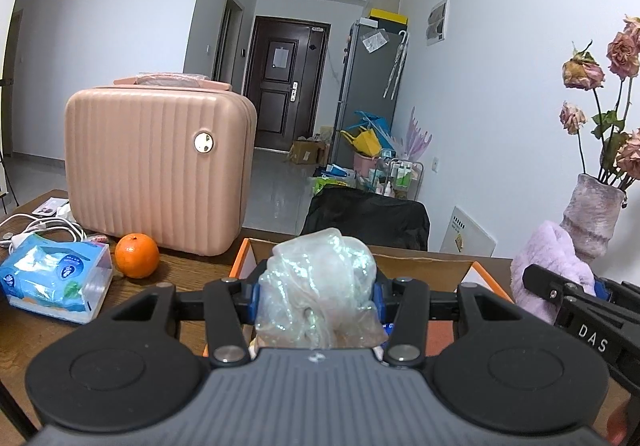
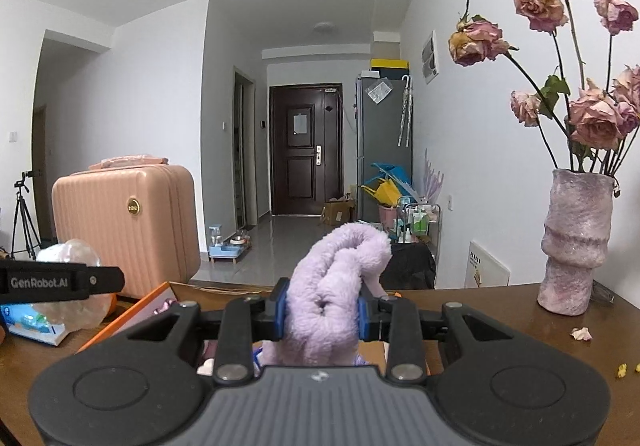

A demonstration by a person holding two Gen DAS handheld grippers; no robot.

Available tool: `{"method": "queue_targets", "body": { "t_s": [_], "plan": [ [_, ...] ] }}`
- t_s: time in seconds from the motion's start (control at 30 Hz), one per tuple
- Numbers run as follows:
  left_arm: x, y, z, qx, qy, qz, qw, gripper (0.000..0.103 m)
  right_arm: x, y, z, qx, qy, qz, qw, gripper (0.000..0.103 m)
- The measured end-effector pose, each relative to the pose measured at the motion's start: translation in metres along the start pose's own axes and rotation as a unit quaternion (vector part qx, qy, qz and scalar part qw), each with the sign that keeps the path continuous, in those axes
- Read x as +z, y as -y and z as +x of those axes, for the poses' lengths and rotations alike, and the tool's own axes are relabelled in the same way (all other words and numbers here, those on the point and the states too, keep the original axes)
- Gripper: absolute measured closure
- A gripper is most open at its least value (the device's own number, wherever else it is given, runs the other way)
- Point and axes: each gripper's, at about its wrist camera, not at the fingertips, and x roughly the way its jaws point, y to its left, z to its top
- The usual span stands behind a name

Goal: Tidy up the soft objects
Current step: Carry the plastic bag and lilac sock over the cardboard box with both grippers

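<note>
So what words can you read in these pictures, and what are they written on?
"DAS" on the right gripper, on its black finger.
"GenRobot.AI" on the left gripper, on its black finger.
Tissue pack: blue print, too blurred to read.
Pink suitcase: round badge, too small to read.
White board against the wall: dark marks, unreadable.

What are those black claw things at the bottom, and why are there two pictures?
A person holds two grabber tools, one in each hand. Each tool has a camera looking along its fingers, so you get one picture per hand. The left gripper squeezes a crinkly plastic bag. The right gripper squeezes a fluffy purple cloth. Both hover above an open orange-edged box on a brown table. Also on the table: a pink suitcase, an orange, a tissue pack, and a vase of dried roses.
</note>
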Motion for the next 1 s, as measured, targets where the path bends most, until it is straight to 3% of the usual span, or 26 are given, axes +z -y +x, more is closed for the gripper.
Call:
{"method": "queue_targets", "body": {
  "t_s": [1.0],
  "plan": [
    [0.004,0.007,0.055,0.003,-0.022,0.030,0.9993,0.055,0.001,0.001,0.076,0.003,-0.074,-0.033,0.997,0.071]
  ]
}}
